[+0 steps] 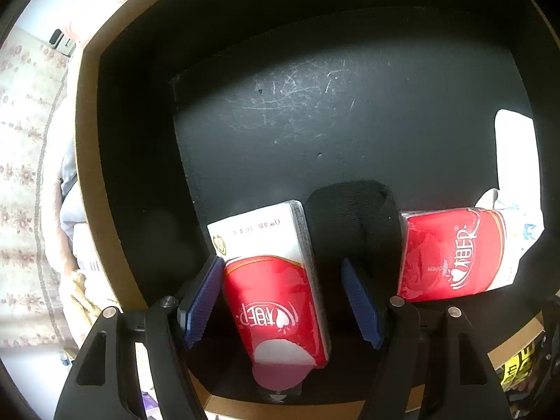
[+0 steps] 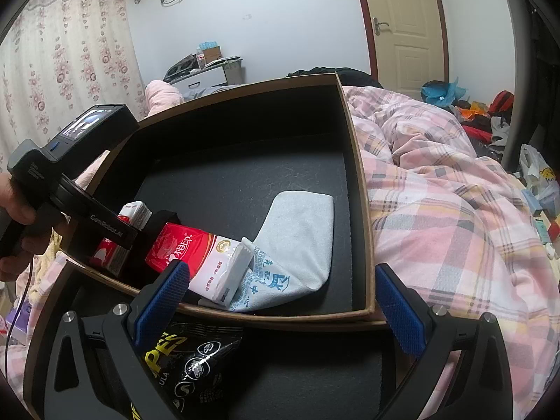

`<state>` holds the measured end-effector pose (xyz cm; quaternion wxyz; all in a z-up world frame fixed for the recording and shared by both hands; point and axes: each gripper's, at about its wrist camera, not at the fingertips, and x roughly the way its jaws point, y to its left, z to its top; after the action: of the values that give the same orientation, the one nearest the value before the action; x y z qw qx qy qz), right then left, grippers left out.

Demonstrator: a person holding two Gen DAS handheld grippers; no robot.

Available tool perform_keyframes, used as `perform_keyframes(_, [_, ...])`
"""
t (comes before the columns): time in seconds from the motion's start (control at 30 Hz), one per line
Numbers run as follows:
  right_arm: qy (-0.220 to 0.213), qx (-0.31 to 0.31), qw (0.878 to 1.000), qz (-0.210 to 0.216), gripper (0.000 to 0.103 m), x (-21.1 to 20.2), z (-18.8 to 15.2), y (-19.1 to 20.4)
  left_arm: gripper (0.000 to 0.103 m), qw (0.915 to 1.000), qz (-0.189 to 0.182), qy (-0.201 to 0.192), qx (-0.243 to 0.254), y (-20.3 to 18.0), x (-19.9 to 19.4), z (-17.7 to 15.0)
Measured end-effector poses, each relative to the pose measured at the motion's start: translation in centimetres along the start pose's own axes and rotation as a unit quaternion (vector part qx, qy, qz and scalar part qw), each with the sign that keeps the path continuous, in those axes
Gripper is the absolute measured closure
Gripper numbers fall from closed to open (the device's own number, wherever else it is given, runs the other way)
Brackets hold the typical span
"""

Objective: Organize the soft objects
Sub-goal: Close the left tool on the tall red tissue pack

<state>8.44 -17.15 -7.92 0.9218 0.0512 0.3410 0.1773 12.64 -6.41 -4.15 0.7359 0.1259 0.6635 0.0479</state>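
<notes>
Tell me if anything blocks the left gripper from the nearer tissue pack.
Nothing visible does. The tissue pack already lies between the pads of the open left gripper. The black fabric item lies beside the pack, not in the way.

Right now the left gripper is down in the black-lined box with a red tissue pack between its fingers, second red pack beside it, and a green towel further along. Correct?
Almost. The towel is light grey, not green; the right wrist view shows it. The rest holds: left gripper inside the box, one red tissue pack between its fingers, second pack beside it.
</notes>
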Motion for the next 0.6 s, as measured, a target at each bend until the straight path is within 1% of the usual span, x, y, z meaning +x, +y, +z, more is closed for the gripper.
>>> perform_keyframes(0.1, [0.000,0.001,1.000,0.001,0.001,0.0,0.0,0.0,0.036,0.9999,-0.011,-0.008,0.010,2.7,1.1,0.2])
perform_keyframes(0.13, [0.000,0.000,1.000,0.000,0.001,0.0,0.0,0.1,0.036,0.9996,-0.017,-0.011,0.020,2.9,1.4,0.4])
perform_keyframes(0.2, [0.000,0.000,1.000,0.000,0.001,0.0,0.0,0.0,0.036,0.9992,-0.012,-0.013,0.035,2.3,1.6,0.3])
perform_keyframes(0.3, [0.000,0.000,1.000,0.000,0.001,0.0,0.0,0.0,0.036,0.9994,-0.013,-0.008,0.030,2.4,1.2,0.2])
perform_keyframes(0.37, [-0.001,0.000,1.000,0.001,0.001,0.0,0.0,0.0,0.036,0.9997,-0.006,-0.007,0.023,2.9,1.0,0.5])
perform_keyframes(0.43, [0.000,0.000,1.000,0.001,0.001,0.0,0.0,0.0,0.036,0.9998,0.010,-0.004,0.018,3.9,1.6,1.0])
perform_keyframes(0.53, [0.000,0.000,1.000,0.001,0.001,0.0,0.0,0.0,0.035,0.9996,0.018,0.001,0.024,4.0,2.9,1.1])
perform_keyframes(0.6, [0.000,-0.001,1.000,0.000,0.001,0.0,0.0,0.1,0.035,0.9995,0.019,0.003,0.024,3.2,3.6,1.3])
